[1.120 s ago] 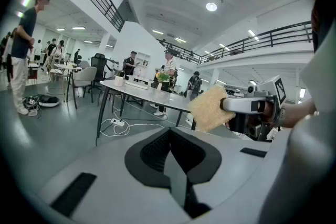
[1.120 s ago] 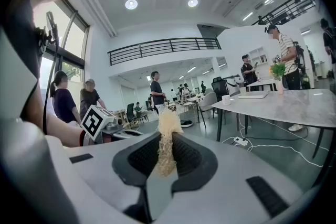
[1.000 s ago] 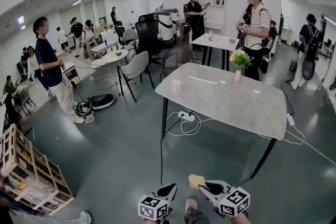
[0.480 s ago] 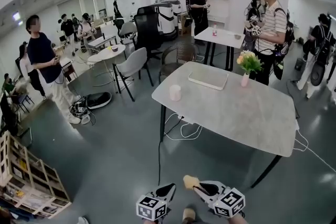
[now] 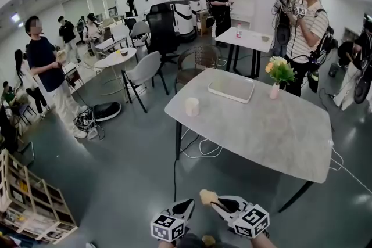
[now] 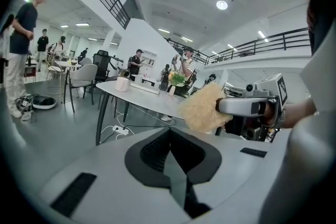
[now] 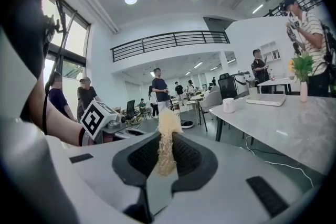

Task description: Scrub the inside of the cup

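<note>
1. Cup [image 5: 192, 106]: pale, upright, alone near the L edge of the grey table [image 5: 261, 136] as the head view shows it. Well apart from both grippers; nothing touches it.
2. Same table: flat white tray [image 5: 231, 89] further back, and a small vase w/ yellow flowers [image 5: 279, 74] to the tray's R.
3. Right gripper [image 5: 217, 204]: low in the head view, well short of the table, pointing roughly twd it. Jaws clamped on a tan fibrous scrub pad [image 7: 167, 136], which sticks out past the tips.
4. Left gripper [image 5: 187, 207]: just beside the right one, on its L. Jaws fully together, nothing btwn them.
5. Left gripper view: the pad & the other gripper show at R; cup and table lie farther off.
6. Floor under the table: white cables [image 5: 200, 145].
7. Around: grey chair [image 5: 145, 71] L of the table; a person in a striped shirt [image 5: 308, 26] stands behind its far side; more ppl in the bkgd.
</note>
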A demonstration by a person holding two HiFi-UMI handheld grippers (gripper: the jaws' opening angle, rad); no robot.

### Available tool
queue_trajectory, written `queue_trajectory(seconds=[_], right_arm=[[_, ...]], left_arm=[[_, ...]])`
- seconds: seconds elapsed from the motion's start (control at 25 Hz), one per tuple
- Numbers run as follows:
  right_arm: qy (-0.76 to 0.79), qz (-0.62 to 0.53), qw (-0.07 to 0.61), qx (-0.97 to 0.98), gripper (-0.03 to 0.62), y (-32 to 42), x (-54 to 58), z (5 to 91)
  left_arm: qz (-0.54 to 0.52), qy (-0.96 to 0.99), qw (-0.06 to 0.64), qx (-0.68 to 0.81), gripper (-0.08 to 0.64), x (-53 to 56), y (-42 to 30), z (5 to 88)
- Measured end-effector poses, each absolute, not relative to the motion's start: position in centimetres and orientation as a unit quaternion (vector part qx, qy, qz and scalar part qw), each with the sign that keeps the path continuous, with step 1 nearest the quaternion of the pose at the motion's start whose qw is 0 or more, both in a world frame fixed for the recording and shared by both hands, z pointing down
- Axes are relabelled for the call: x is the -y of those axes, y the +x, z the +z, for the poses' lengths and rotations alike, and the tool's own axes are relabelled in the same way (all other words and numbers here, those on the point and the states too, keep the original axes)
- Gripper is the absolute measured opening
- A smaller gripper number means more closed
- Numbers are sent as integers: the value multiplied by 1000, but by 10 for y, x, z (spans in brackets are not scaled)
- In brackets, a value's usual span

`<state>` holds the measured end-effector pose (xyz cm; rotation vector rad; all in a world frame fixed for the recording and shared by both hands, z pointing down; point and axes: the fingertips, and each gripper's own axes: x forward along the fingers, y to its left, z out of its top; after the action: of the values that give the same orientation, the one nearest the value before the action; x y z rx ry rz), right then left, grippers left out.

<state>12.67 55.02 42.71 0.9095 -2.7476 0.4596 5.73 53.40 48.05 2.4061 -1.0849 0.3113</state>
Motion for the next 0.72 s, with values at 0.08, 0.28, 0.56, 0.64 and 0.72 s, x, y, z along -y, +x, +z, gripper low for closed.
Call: queue_trajectory(seconds=[0.08,0.28,0.56,0.64,0.72], right_arm=[[308,157,102,933,67,125,-545,427],[312,155,92,933,67,121,-526,424],[324,154,93,929,67,115,-474,428],[329,159,96,926,67,111,-458,431],[332,161,98,924,67,106,-440,434]], left_arm=[[115,880,235,397,14,-529,56,478],[105,885,214,400,14,-507,53,467],[92,892,191,400,14,-451,52,465],[93,893,193,395,14,-433,49,468],[92,895,195,391,14,-413,46,469]])
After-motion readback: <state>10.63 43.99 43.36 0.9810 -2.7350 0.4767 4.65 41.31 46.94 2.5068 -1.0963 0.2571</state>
